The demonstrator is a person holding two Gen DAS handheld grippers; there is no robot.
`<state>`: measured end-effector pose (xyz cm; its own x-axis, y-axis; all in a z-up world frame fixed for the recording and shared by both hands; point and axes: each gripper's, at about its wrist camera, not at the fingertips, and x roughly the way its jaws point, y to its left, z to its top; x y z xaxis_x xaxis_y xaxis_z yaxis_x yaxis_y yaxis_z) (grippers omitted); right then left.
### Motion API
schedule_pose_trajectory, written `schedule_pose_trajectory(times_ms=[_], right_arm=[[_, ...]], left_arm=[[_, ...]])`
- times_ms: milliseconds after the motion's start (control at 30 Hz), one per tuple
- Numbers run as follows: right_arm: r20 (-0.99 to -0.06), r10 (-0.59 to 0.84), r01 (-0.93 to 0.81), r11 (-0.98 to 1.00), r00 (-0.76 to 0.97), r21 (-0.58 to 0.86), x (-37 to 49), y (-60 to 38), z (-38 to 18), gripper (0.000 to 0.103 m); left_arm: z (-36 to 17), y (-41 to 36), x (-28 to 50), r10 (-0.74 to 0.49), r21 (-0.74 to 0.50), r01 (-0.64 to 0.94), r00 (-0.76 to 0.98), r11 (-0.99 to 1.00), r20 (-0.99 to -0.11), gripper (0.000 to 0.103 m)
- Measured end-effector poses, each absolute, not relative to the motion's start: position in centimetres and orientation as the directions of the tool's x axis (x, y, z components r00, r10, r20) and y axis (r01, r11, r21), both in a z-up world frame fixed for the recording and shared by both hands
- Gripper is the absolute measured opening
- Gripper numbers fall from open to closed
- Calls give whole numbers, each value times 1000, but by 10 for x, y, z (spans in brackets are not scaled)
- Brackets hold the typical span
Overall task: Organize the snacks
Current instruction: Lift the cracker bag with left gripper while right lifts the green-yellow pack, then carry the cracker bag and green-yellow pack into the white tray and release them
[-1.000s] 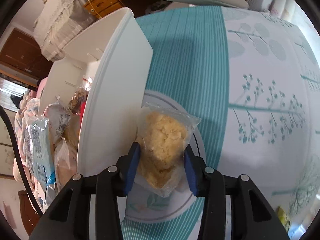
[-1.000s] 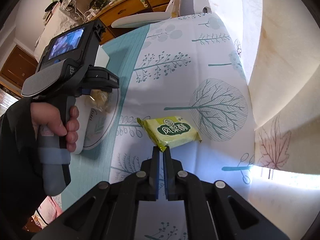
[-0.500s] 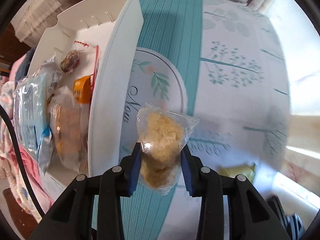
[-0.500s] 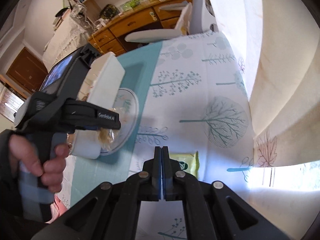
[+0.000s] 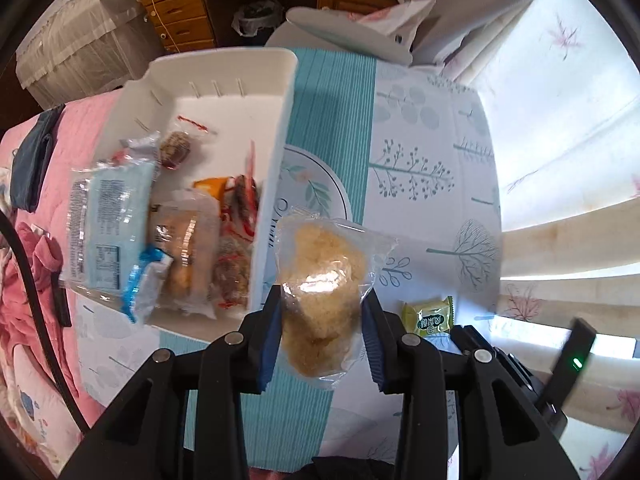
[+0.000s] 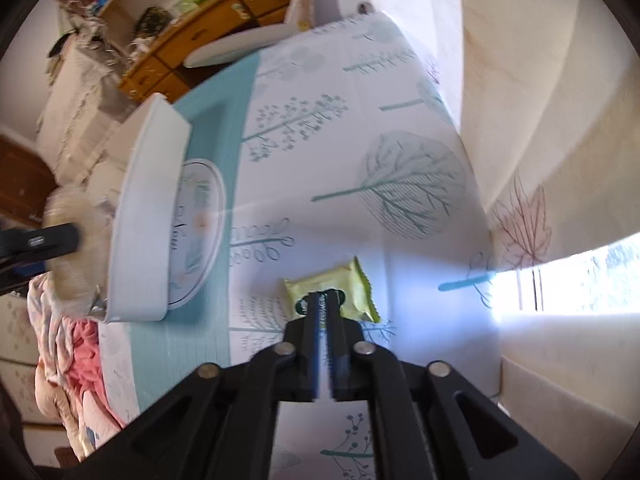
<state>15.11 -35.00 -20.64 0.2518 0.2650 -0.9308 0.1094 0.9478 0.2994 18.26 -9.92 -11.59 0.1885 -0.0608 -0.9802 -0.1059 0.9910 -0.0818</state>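
My left gripper [image 5: 322, 332] is shut on a clear bag of pale yellow crumbly snack [image 5: 324, 280] and holds it in the air, just right of the white bin [image 5: 276, 152]. The bin holds several wrapped snacks, among them a light blue packet [image 5: 108, 224]. A green wrapped cake [image 5: 428, 316] lies on the tablecloth to the right. In the right wrist view my right gripper [image 6: 325, 300] is shut and empty, right over the green cake [image 6: 352, 284]. The bin [image 6: 148, 216] stands to the left, with the held bag [image 6: 72, 236] blurred beside it.
A tablecloth with teal stripes and tree prints [image 5: 420, 168] covers the table. A pink quilt [image 5: 36, 272] lies left of it. A pale curtain and bright window [image 6: 560, 272] bound the right side. A wooden cabinet [image 5: 180, 12] and a chair [image 5: 348, 32] stand behind.
My left gripper has lifted the yellow snack bag off the tablecloth and pulled back, bringing the bin's inside into view. My right gripper has closed in over the green cake, still shut.
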Motion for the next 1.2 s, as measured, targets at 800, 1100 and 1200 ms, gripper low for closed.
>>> schedule_pose_trajectory(times_ms=[800, 1100, 1200], right_arm=[[-988, 93, 575, 804, 125, 149, 187, -335, -250, 43], [-996, -42, 614, 789, 81, 17, 194, -309, -252, 37], [-996, -43, 643, 766, 75, 15, 188, -300, -252, 37]], left_arm=[[-54, 38, 179, -111, -136, -68, 289, 988, -951, 35], [-70, 87, 187, -154, -172, -48, 256, 984, -954, 36], [-74, 100, 190, -168, -180, -27, 250, 983, -953, 36]])
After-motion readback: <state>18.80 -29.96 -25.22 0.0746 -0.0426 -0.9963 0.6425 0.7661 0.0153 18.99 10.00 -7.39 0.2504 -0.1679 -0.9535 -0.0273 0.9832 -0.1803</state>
